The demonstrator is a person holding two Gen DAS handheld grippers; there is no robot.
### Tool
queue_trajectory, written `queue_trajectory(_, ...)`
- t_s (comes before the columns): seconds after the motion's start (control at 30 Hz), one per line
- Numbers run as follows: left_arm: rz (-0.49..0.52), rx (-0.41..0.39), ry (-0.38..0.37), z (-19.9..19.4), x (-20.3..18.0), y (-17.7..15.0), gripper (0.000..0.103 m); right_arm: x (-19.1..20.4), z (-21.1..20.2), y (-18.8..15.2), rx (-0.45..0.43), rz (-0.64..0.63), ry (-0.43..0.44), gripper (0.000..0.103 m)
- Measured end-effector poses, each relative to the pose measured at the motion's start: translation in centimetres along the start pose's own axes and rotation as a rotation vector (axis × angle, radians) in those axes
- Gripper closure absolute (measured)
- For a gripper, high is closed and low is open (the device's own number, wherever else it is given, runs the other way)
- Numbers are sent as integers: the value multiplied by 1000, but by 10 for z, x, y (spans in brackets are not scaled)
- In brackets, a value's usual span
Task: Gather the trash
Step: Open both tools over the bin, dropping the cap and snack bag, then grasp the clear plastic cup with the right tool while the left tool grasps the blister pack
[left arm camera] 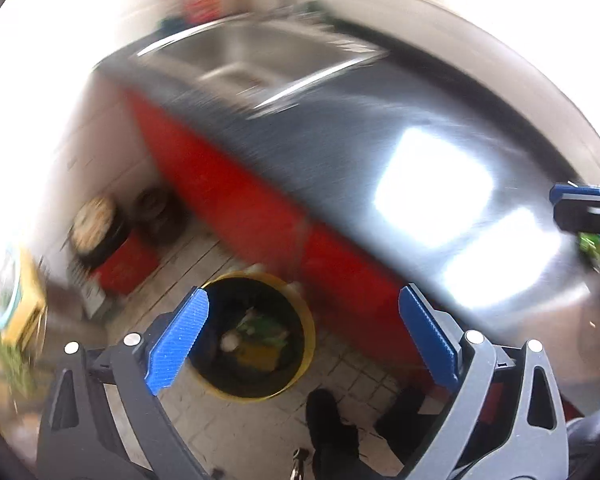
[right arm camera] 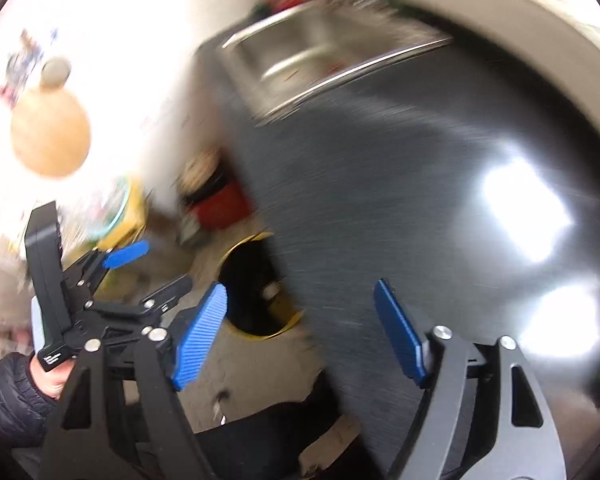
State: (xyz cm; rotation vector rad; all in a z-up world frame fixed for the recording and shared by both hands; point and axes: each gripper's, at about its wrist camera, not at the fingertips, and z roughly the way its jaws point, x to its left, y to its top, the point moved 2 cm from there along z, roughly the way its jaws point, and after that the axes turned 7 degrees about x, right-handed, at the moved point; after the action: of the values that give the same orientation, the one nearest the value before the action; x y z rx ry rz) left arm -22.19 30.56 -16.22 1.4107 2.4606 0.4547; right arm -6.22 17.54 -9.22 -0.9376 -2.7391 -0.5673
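left gripper [left arm camera: 304,336] jaws wide apart, nothing between them, above the yellow-rimmed trash bin [left arm camera: 256,336] on the floor by the counter's [left arm camera: 340,128] red front edge. trash [left arm camera: 260,336] lies inside. right gripper [right arm camera: 300,336] also spread, empty, over the counter's near edge. both views blurred.

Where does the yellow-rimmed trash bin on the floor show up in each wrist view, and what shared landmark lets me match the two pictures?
Left wrist view: yellow-rimmed trash bin sits low and centre-left, on the floor beside the red cabinet front, whole opening visible with trash inside.
Right wrist view: the bin lies just left of centre, low, its right part cut off by the dark countertop edge.
Shared landmark: the steel sink at the counter's far end.
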Motion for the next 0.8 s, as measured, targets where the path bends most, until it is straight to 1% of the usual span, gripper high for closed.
queue_trajectory(0.03,37,-2,-18,-2,-19,8,10,-14,-15,-6,-29,25,-26,22)
queue_trajectory(0.07,85,-11,-43,-6,-46,20,10,-31,-32,-14,-60,53,-60,22)
queue_trajectory(0.13,170,-26,-90,-10,-95,37,10,-73,-70,-37,-119,125,-145,22)
queue_trajectory(0.17,217,-32,-119,-13,-121,45,10,-96,-92,-51,-152,176,-188,22)
queue_trajectory(0.2,271,-43,-150,-16,-155,54,10,-112,-106,-60,-173,210,-209,22)
queue_trajectory(0.27,337,-62,-202,-20,-200,61,10,-152,-141,-88,-222,307,-263,22)
queue_trajectory(0.3,370,-63,-230,-21,-222,64,10,-167,-153,-99,-237,340,-280,22)
queue_trajectory(0.33,415,-63,-262,-22,-250,66,10,-185,-166,-113,-256,383,-300,22)
queue_trajectory(0.4,477,-65,-293,-22,-288,66,10,-216,-191,-142,-292,467,-333,22)
queue_trajectory(0.47,544,-60,-316,-21,-328,67,10,-241,-203,-166,-314,533,-342,22)
queue_trajectory(0.53,598,-57,-329,-20,-359,62,10,-261,-219,-192,-338,595,-350,22)
queue_trajectory(0.6,630,-48,-337,-16,-377,59,10,-279,-228,-210,-353,633,-355,22)
queue_trajectory(0.67,654,-36,-342,-9,-393,62,10,-296,-234,-221,-364,654,-349,22)
queue_trajectory(0.7,666,-32,-340,-4,-402,64,10,-303,-234,-220,-367,660,-344,22)
queue_trajectory(0.8,686,-20,-332,8,-412,71,10,-322,-237,-223,-371,669,-319,22)
